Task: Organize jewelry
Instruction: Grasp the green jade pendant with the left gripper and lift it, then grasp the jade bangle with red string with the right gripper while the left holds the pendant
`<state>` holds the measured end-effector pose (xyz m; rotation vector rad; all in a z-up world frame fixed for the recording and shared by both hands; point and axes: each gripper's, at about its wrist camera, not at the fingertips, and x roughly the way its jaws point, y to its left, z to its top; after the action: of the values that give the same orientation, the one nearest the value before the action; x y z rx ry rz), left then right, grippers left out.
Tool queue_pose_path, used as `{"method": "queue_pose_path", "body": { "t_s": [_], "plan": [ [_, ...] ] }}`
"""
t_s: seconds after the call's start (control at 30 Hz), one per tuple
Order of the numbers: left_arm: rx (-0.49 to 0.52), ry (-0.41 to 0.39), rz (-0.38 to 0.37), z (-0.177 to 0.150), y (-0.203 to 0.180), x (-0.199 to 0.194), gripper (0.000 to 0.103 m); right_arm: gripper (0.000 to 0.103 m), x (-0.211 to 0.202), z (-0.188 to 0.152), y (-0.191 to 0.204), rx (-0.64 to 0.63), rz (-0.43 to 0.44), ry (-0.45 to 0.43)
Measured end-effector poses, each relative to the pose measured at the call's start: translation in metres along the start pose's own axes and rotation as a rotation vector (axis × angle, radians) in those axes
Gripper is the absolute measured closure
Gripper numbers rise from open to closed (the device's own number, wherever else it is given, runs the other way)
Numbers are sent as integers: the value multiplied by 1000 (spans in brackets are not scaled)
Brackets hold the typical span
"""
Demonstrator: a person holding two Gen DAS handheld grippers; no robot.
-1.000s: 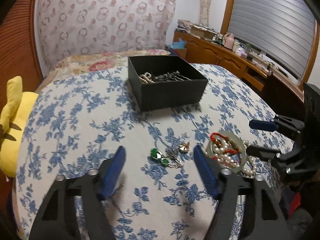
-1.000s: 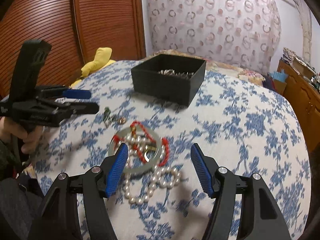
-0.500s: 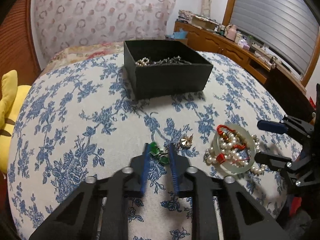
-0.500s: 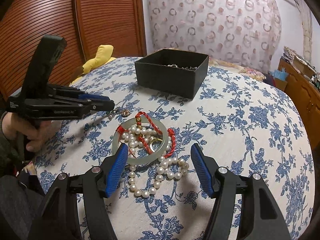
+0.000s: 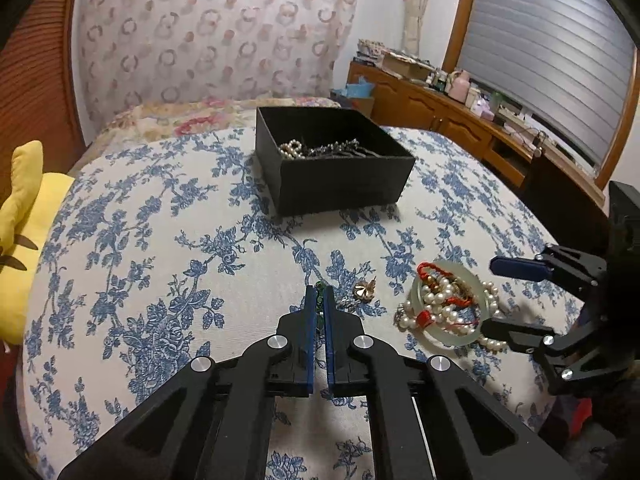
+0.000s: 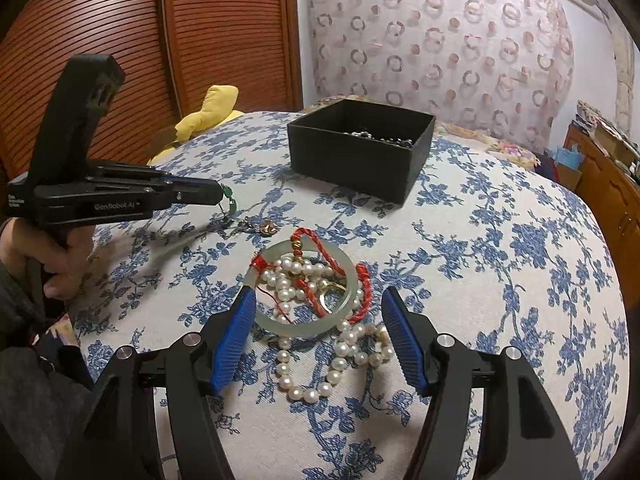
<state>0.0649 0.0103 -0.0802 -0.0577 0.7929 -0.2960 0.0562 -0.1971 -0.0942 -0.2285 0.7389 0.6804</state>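
from the left wrist view, the left tongs (image 5: 319, 294) are pinched almost shut on a green-stoned jewelry piece (image 5: 319, 287), its chain trailing to the blue-flowered bedspread (image 5: 152, 248) beside a small gold earring (image 5: 364, 290). the grip sits right at the tips, likely so the piece can be carried clear of the cloth toward the black box (image 5: 340, 168), which stands further up the bed with pearls and dark chains already in it. to the right lies a pale jade bangle (image 5: 448, 302) tangled with a red cord and a pearl necklace (image 5: 438, 308); the right tongs (image 5: 500, 296) straddle its far edge.

from the right wrist view, the right tongs (image 6: 320, 340) are spread wide and hold nothing, poised around the jade bangle (image 6: 280, 322) and the pearl necklace (image 6: 320, 364), probably ready to take that heap next. the green piece (image 6: 229, 198) hangs from the left tongs (image 6: 218, 194), lifted off the bedspread (image 6: 500, 260), well short of the black box (image 6: 360, 156). white lettering on the left tool's side reads "genrobot.ai"; a smaller label near its handle is too fine to read. a yellow plush toy (image 6: 208, 112) lies at the bed's far edge.
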Motion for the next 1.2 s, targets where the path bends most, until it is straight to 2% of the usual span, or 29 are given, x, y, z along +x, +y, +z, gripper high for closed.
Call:
{"method": "queue_pose_path", "body": {
  "t_s": [0.1,0.2,0.37,0.47,0.8,0.87,1.2],
  "plan": [
    [-2,-22,-4,3,-2,-8,100,36,3,4,3,-21,-1,2],
    [-2,-40,-9,4,-4,-15,100,29,8,9,6,-40,3,13],
    [-2,-58,-13,8,-6,-21,100,28,20,15,14,-82,12,46],
    [-6,-65,-16,9,-5,-23,100,22,25,17,18,-108,10,66],
    [-15,-72,-19,9,-3,-25,100,22,42,18,21,-149,-24,132],
    [-19,-71,-18,10,-3,-26,100,28,42,19,22,-158,-31,129],
    [-17,-108,-17,19,-4,-34,100,29,20,33,10,-101,-27,21]
  ]
}}
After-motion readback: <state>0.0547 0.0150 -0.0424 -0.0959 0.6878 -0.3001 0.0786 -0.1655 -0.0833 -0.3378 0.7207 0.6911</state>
